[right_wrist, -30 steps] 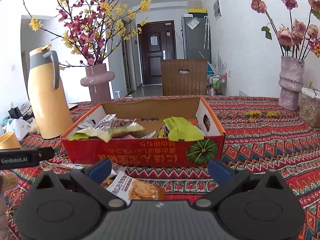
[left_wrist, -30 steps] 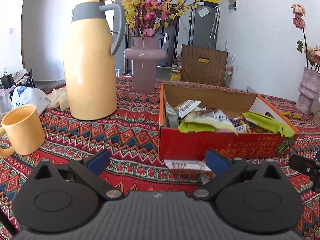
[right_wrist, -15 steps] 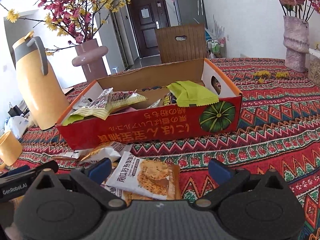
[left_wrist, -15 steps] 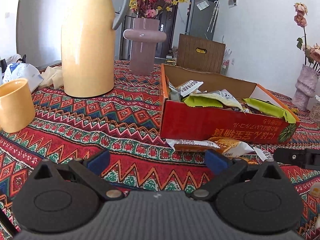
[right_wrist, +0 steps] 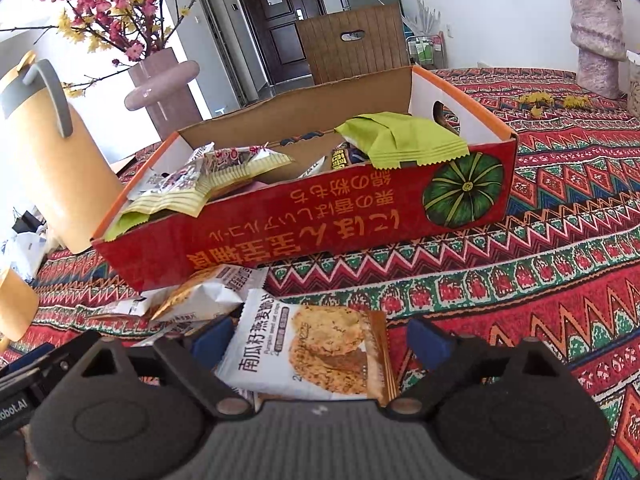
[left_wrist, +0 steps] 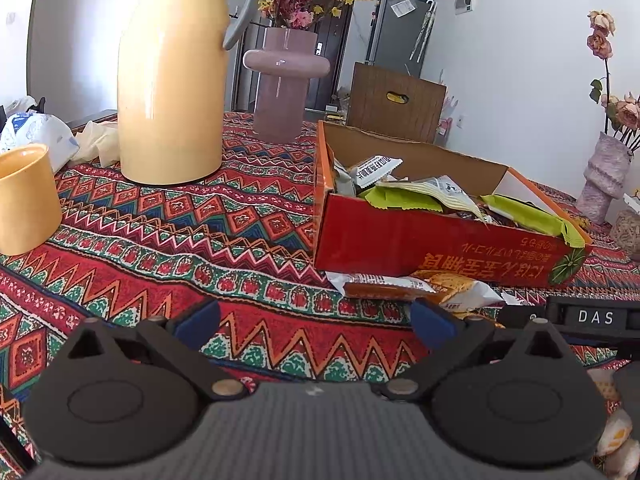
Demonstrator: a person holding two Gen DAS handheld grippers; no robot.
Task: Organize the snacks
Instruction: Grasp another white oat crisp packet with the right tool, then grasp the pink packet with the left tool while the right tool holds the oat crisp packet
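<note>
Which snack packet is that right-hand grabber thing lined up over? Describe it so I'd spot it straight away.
Find the red cardboard box with the green pumpkin picture, on the patterned tablecloth. In front of its long red side lies a small pile of wrappers; the cookie packet is the nearest one, lying flat between the open right gripper fingers. Unlike the crumpled white wrappers beside it, it shows two oat cookies.

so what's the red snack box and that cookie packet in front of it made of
The red snack box looks like corrugated cardboard: the inside walls are raw brown, the outside is printed red with a mild sheen. The cookie packet between the open right claw fingers seems to be thin glossy plastic film, judging by its crimped edge and wrinkles.
</note>
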